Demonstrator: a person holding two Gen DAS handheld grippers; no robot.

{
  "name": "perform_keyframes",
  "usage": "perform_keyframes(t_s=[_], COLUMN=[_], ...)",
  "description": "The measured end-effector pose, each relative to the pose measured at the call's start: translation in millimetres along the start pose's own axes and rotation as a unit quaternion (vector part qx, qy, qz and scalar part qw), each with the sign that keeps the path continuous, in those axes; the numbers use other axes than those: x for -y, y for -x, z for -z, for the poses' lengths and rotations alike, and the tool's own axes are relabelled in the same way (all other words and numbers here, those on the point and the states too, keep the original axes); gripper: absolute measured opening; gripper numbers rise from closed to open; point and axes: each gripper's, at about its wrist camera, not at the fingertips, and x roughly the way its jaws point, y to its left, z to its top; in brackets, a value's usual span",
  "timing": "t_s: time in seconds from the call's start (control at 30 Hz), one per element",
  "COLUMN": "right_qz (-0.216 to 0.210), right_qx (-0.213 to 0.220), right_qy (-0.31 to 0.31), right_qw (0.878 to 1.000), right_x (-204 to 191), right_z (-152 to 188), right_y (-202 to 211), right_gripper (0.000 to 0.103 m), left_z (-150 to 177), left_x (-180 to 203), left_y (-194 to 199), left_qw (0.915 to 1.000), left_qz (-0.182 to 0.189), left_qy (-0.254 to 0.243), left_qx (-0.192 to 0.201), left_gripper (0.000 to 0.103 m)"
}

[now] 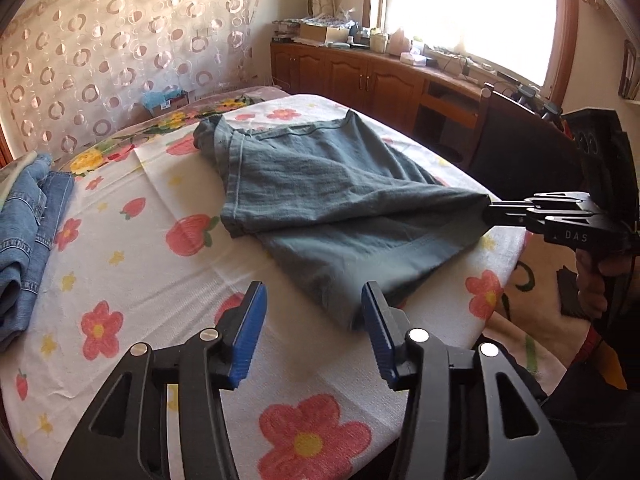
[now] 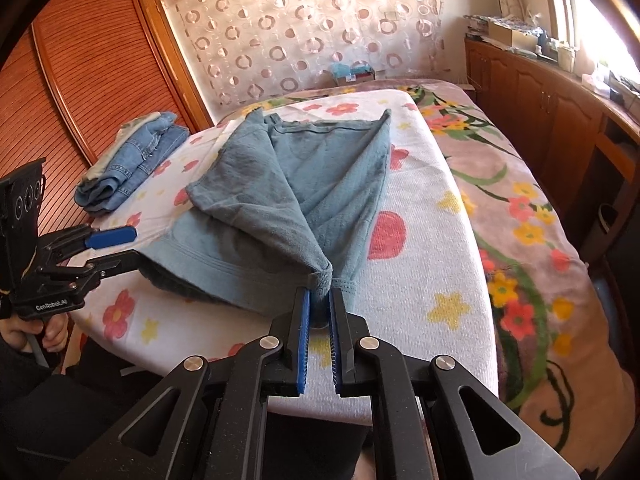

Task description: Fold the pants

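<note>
Centrally on the flowered towel (image 2: 420, 240) lay one pair of teal pants (image 2: 280, 200). Its near hem corner was pinched between the right gripper (image 2: 319, 300) pads, while the left gripper (image 1: 312, 308) stood spread, empty, beside the pants. One denim stack (image 2: 128, 164) sat left of them.

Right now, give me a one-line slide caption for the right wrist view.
Right tool pinches a corner of the teal pants on the flowered cloth while the left tool stands open beside them.

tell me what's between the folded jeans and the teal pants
Nothing: only bare flowered sheet separates the folded jeans from the teal pants, clearest in the right wrist view.
</note>
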Motion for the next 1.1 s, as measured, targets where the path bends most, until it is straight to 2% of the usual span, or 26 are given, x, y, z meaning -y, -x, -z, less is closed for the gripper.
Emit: perform_keyframes(t_s=[0.1,0.17,0.2,0.43,0.67,1.1], right_qz=[0.004,0.007,0.010,0.020,0.007,-0.061], right_qx=[0.003,0.004,0.004,0.018,0.039,0.041], right_qy=[0.004,0.007,0.008,0.013,0.028,0.101], right_qw=[1.000,1.000,1.000,1.000,0.999,0.992], right_x=[0,1,1,2,-6,-63], right_z=[-1,-1,-1,-4,-13,-53], right_y=[4,5,5,13,16,-53], right_gripper=[0.009,0.011,0.013,0.021,0.027,0.027], left_z=[-1,-2,-2,-4,-3,0], left_x=[-6,-12,-16,-35,-46,-71], left_y=[6,7,8,5,6,16], left_qw=[0.9999,0.9997,0.9995,0.9977,0.9962,0.9924], left_qz=[-0.006,-0.011,-0.012,-0.040,-0.057,-0.087], left_qy=[0.008,0.017,0.024,0.051,0.060,0.080], left_qx=[0.006,0.011,0.015,0.019,0.024,0.034], left_gripper=[0.053,0.076,0.079,0.079,0.079,0.079])
